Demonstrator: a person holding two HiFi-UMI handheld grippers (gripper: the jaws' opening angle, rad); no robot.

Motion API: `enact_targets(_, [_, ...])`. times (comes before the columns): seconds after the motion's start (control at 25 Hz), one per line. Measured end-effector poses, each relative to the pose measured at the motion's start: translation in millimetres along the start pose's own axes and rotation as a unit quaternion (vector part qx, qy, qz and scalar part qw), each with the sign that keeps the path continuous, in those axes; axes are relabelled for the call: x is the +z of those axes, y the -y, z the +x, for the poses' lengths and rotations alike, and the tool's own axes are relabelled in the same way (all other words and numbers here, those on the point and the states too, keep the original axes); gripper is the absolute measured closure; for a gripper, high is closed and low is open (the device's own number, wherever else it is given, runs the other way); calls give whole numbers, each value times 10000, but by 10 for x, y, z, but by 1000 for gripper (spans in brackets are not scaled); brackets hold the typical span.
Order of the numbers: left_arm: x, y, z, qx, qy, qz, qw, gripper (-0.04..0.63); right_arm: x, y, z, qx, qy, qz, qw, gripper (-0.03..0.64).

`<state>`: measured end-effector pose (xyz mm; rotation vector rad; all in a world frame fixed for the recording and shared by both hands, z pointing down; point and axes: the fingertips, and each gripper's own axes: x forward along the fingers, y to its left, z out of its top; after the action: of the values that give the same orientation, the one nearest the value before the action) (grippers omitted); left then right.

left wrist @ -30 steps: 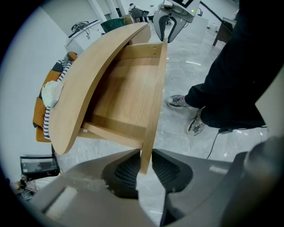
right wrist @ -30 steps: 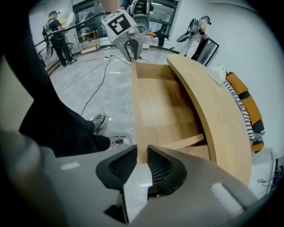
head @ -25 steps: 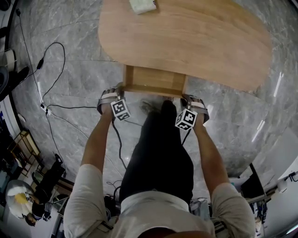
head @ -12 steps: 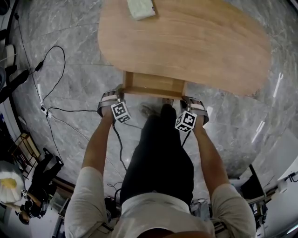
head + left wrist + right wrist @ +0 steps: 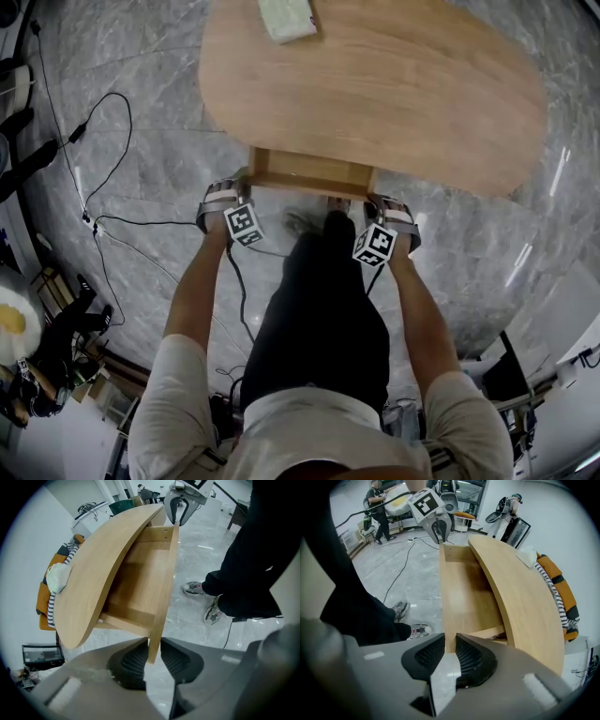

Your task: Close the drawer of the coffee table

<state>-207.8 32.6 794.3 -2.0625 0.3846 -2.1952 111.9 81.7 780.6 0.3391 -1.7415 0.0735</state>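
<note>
A light-wood oval coffee table [image 5: 375, 75] has its drawer [image 5: 309, 173] pulled partly out from under the top, toward the person. My left gripper [image 5: 242, 182] grips the left end of the drawer's front panel [image 5: 164, 588]. My right gripper [image 5: 375, 201] grips the right end. In the left gripper view the panel's edge sits between the dark ribbed pads [image 5: 133, 660] of the left gripper [image 5: 153, 651]. In the right gripper view the right gripper [image 5: 450, 648] clamps the panel, with the drawer's inside [image 5: 464, 597] stretching away. Both grippers point steeply down.
A folded white cloth [image 5: 286, 17] lies on the far tabletop. The person's dark trouser legs [image 5: 323, 300] and shoes [image 5: 197, 588] stand between the grippers. Black cables [image 5: 103, 159] trail over the marble floor at left. An orange striped cushion [image 5: 560, 588] lies beyond the table.
The drawer has slid a little further under the tabletop, so less of it shows. Both grippers have kept their hold on its front panel.
</note>
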Motion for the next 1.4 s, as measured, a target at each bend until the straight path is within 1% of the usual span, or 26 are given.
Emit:
enact_targets(0.08, [13,-43,13,-7,-13,-9,10000,486,-9,17,21,15,-8,49,10000,537])
enact_targets(0.32, [18,-154,12,40,11,38,10000,486,31,140,9,-119,4,98,9999,535])
enact_targets(0.76, [36,-217,31,29,53,39,10000,486,34,199,18,-191,-29,201,9996,534])
enact_targets(0.96, [62,-302,36,113,47,-77,9999,483,41,299,19,-351,-9,211,9992,532])
enact_targets(1.2, [107,-419,67,206,-61,-233,9995,480,41,453,32,-500,78,412,9979,525])
enact_targets(1.32, [130,-453,91,275,-109,-432,9986,474,22,505,31,-643,144,633,9958,518])
enact_targets(1.4, [146,-488,108,312,-153,-579,9977,471,6,564,29,-775,206,904,9927,511])
